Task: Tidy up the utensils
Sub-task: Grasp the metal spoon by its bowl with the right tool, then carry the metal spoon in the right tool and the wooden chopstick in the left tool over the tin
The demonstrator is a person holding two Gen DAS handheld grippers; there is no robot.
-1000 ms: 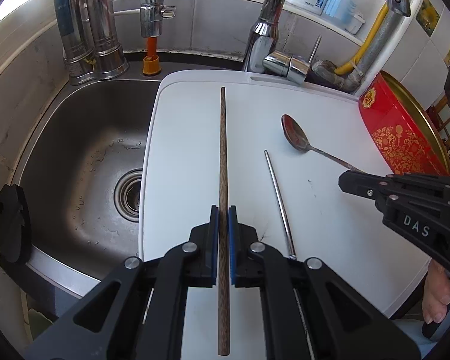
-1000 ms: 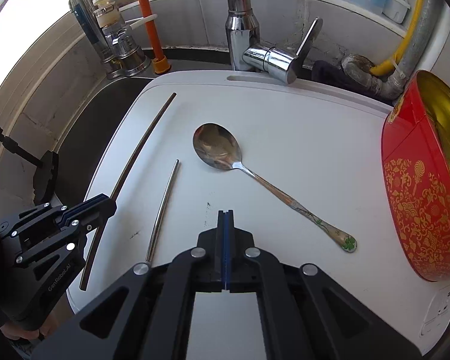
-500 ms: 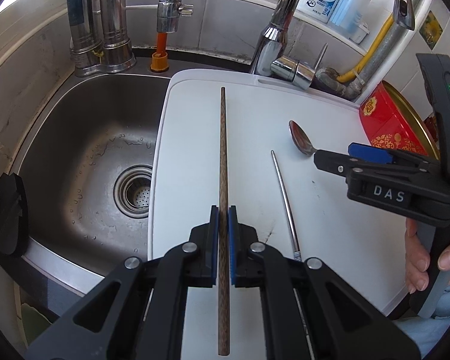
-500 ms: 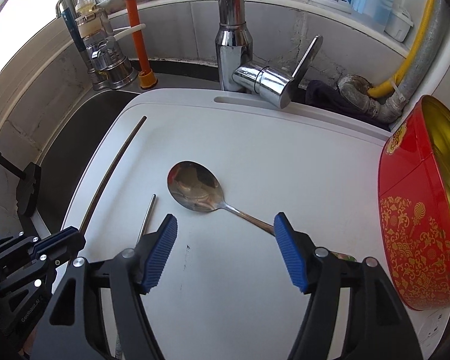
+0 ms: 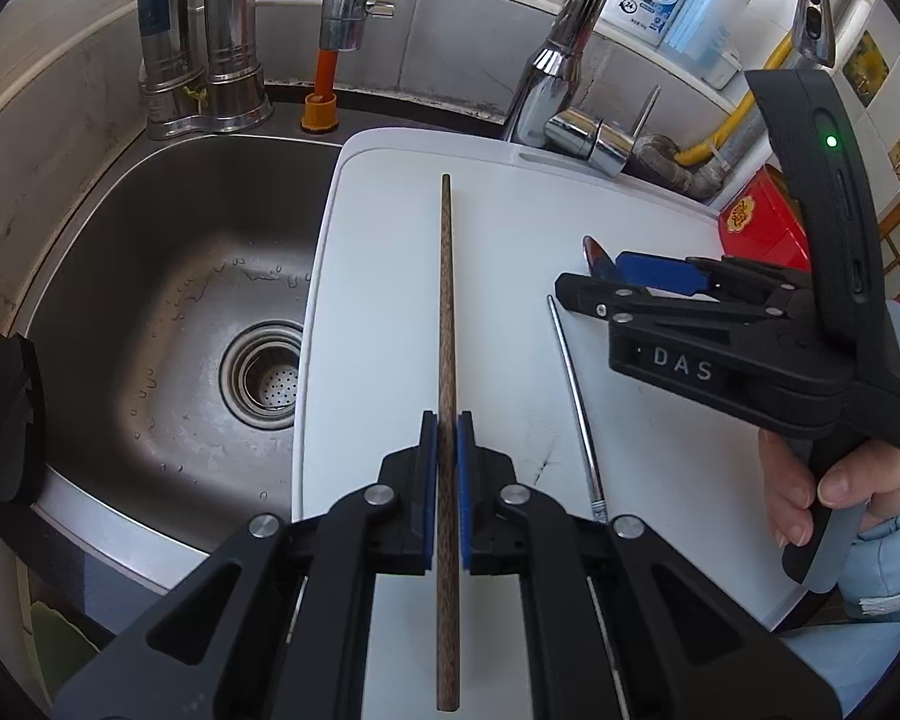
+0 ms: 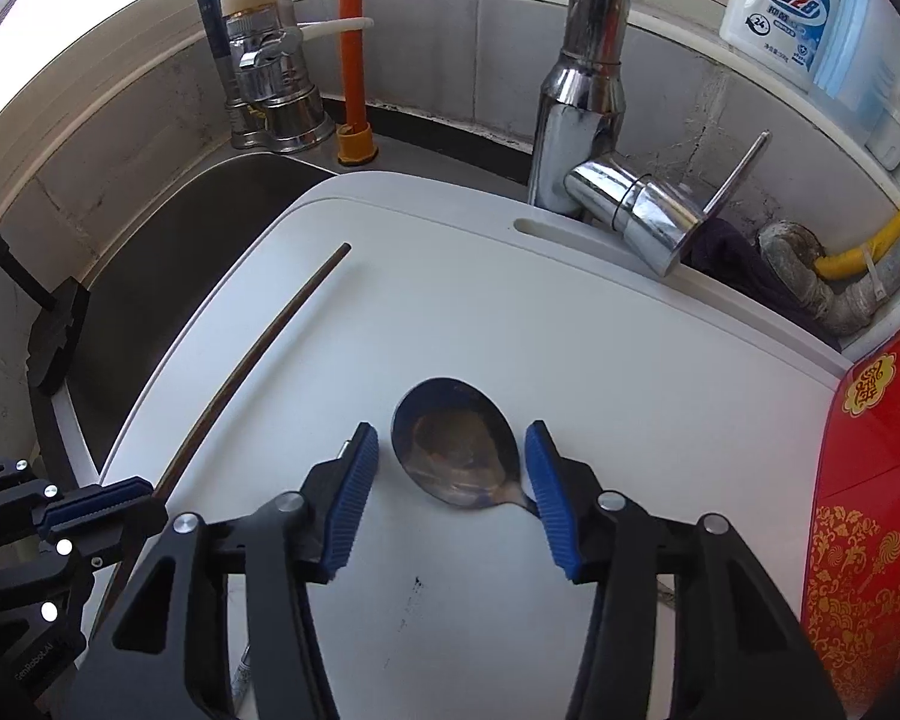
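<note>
So the left gripper (image 5: 448, 480) is clamped tight on the wooden chopstick (image 5: 446, 312), which runs straight out over the white cutting board (image 5: 378, 300) next to the sink (image 5: 168, 300). The right gripper (image 6: 450, 480) has its jaws apart around the bowl of the metal spoon (image 6: 455, 459); they've just been closing in, but the pads aren't squeezing it. A metal chopstick (image 5: 573, 390) lies on the board between the two grippers, and the red tin (image 6: 870, 510) sits at the board's right edge.
</note>
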